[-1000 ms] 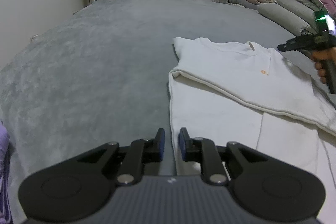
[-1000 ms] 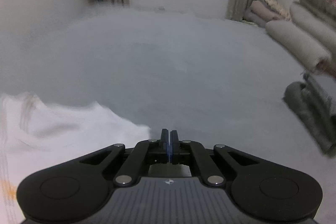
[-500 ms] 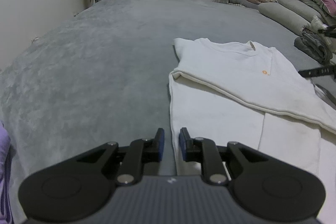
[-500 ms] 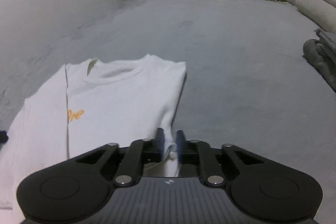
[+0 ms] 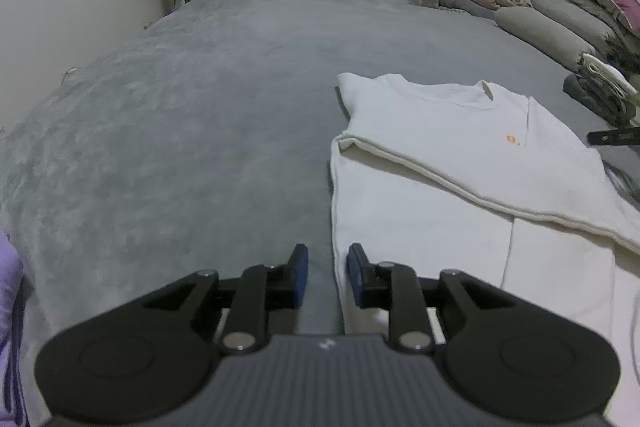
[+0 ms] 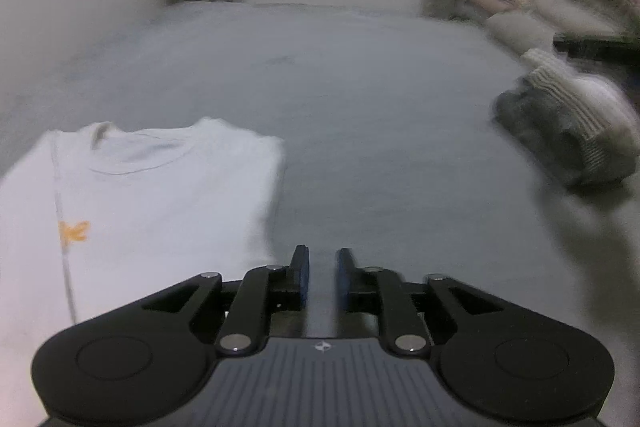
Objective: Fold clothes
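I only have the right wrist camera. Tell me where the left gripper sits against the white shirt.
Observer: The left gripper is at the near left edge of the shirt. Its jaws have just been opening, and the shirt's edge lies in the gap, not pinched.
Operator: Now report the shirt's lower half; my view cuts it off.
Observer: A folded layer lies across it, and its hem slants from the left edge toward the near right.
Operator: Say what lies left of that gripper.
Observer: A bit of purple cloth shows at the far left edge of that view.
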